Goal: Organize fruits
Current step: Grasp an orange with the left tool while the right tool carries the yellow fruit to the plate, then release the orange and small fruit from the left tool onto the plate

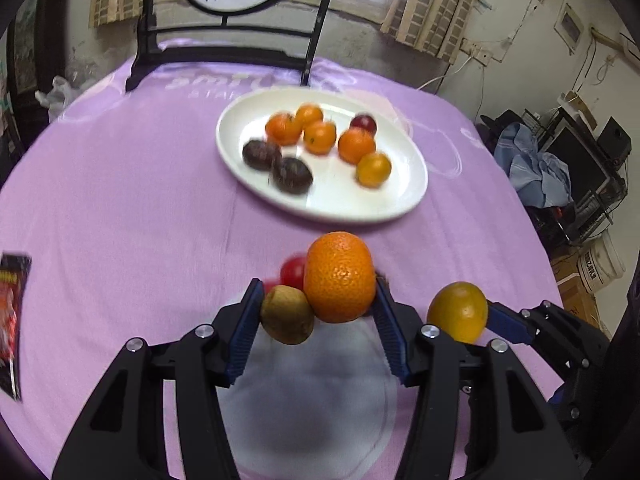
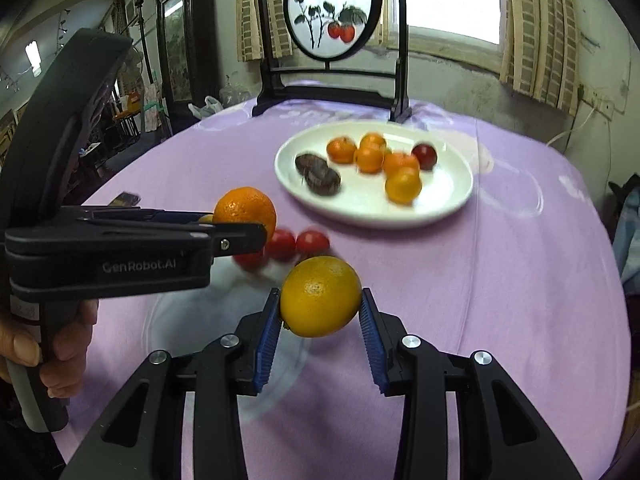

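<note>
My left gripper (image 1: 316, 300) is shut on a big orange (image 1: 340, 276) together with a small brownish-yellow fruit (image 1: 287, 314), held above the purple tablecloth. It also shows in the right wrist view (image 2: 240, 222), side-on, with the orange (image 2: 245, 208). My right gripper (image 2: 320, 304) is shut on a yellow-orange citrus (image 2: 320, 296), which also shows in the left wrist view (image 1: 458, 312). Small red fruits (image 2: 296, 244) lie on the cloth below. A white oval plate (image 1: 328, 200) holds several small oranges, two dark fruits and a red one.
A black framed screen with a round painting (image 2: 332, 12) stands behind the plate (image 2: 452, 184). A dark packet (image 1: 12, 320) lies at the table's left edge. The round table's rim drops off at right toward clutter on the floor.
</note>
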A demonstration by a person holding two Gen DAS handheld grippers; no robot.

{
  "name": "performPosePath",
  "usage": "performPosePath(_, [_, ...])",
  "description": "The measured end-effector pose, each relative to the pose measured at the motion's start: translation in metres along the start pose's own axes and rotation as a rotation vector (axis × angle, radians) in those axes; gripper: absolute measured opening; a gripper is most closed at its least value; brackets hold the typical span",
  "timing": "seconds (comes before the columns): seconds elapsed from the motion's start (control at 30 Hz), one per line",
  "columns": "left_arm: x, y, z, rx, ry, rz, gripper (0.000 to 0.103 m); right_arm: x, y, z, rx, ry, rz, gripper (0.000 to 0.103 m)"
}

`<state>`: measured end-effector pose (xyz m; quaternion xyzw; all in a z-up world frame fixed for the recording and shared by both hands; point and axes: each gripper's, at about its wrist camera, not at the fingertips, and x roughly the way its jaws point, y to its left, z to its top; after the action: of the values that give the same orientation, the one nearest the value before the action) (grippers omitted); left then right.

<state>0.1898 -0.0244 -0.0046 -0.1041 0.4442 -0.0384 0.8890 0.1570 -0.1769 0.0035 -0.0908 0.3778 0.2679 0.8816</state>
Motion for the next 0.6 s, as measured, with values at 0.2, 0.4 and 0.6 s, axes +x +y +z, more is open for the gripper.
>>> performPosePath(0.2, [0.025, 0.006, 0.068, 0.011, -0.032, 0.034, 0.054, 0.033, -0.014, 0.055, -0.014, -0.027, -0.032, 0.039])
performPosePath(0.4, [0.08, 0.013, 0.114, 0.04, -0.005, 0.076, 0.055, 0.096, -0.034, 0.081, 0.014, 0.036, -0.049, 0.04])
performPosePath(0.6, [0.089, 0.017, 0.125, 0.053, -0.035, 0.07, 0.07, 0.104, -0.044, 0.088, 0.043, -0.005, -0.071, 0.062])
